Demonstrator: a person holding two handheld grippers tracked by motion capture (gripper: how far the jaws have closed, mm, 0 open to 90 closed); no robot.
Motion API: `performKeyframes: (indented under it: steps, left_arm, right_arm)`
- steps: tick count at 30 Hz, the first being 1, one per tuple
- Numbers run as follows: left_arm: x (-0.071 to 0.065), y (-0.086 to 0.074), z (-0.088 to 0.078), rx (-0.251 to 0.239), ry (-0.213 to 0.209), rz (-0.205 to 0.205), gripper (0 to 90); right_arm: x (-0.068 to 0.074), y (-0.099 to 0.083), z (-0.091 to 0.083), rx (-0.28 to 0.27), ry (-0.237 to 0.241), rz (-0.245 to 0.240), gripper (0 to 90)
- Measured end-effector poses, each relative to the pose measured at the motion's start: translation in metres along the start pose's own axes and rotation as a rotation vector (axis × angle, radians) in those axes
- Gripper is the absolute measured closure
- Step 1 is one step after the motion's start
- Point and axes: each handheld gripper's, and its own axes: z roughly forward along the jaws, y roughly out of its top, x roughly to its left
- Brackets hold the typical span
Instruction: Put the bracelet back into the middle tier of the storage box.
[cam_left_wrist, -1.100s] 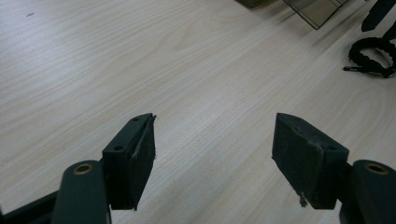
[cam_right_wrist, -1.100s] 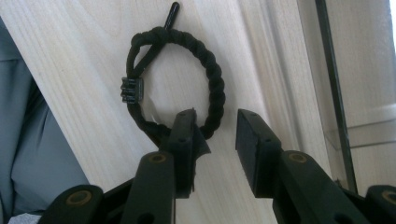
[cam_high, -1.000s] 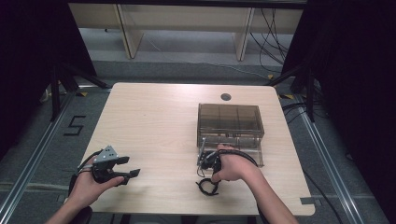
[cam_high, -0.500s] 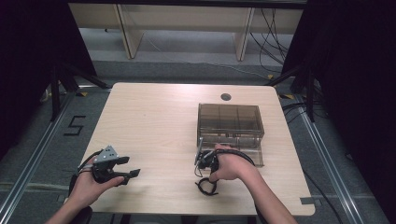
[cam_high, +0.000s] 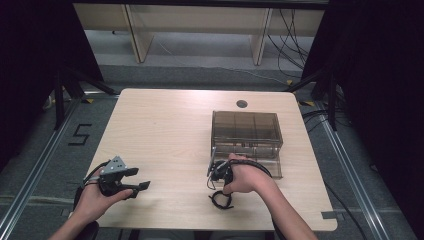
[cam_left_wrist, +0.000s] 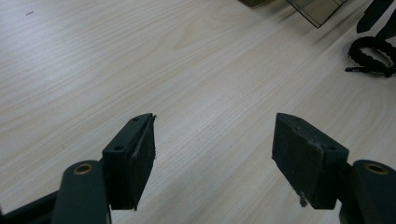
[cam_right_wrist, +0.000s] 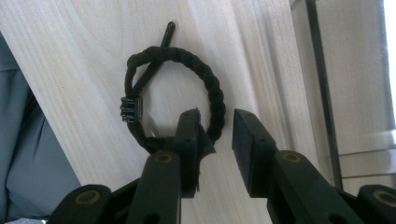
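A black braided bracelet (cam_right_wrist: 212, 88) with a small clasp lies on the wooden table (cam_high: 165, 130) near its front edge, also seen in the high view as the bracelet (cam_high: 220, 200). My right gripper (cam_right_wrist: 217, 116) stands over it, one jaw inside the loop and one outside. Its jaws have just been closing with the cord between them; a gap remains beside the outer pad, so it is open. My left gripper (cam_high: 140, 178) rests at the front left, open and empty (cam_left_wrist: 215, 135), with the bracelet (cam_left_wrist: 371, 53) far off.
A clear brown plastic box (cam_high: 245, 132) with compartments stands right of centre, its flap (cam_high: 250, 165) folded down toward the right hand. A round cable hole (cam_high: 242, 104) sits near the far edge. Bare wood lies between the two grippers.
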Motion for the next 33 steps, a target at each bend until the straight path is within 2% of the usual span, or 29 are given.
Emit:
performKeyframes:
  steps: [2, 9, 10, 11, 16, 24, 26, 33]
  left_arm:
    - [0.0000, -0.0002, 0.0004, -0.004, -0.001, -0.001, 30.1]
    - [-0.0001, -0.0001, 0.0000, 0.000, 0.000, 0.001, 30.1]
    - [-0.0002, 0.0000, 0.0000, 0.000, 0.000, 0.001, 30.1]
    - [0.0012, 0.0003, -0.0012, 0.018, -0.005, 0.019, 30.1]
    - [0.0011, 0.0003, -0.0011, 0.017, -0.004, 0.018, 30.1]
    - [0.0010, 0.0003, -0.0011, 0.017, -0.004, 0.020, 30.1]
    - [0.0000, 0.0001, -0.0003, 0.005, -0.005, 0.007, 30.0]
    - [0.0011, 0.0002, -0.0011, 0.018, -0.005, 0.019, 30.1]
  right_arm:
    - [0.0020, 0.0006, 0.0020, 0.013, 0.004, 0.023, 72.1]
    - [0.0024, 0.0025, 0.0060, 0.023, 0.004, 0.003, 74.3]
    - [0.0030, 0.0025, 0.0064, 0.026, 0.004, 0.011, 75.1]
    - [0.0030, 0.0026, 0.0066, 0.028, 0.001, 0.011, 76.3]
    - [0.0028, 0.0024, 0.0096, 0.052, -0.014, -0.003, 80.1]
    - [0.0028, 0.0016, 0.0081, 0.062, -0.004, -0.023, 83.4]
    - [0.0030, 0.0010, 0.0073, 0.070, -0.009, -0.018, 83.6]
    - [0.0012, -0.0021, 0.0035, 0.063, 0.006, -0.005, 83.8]
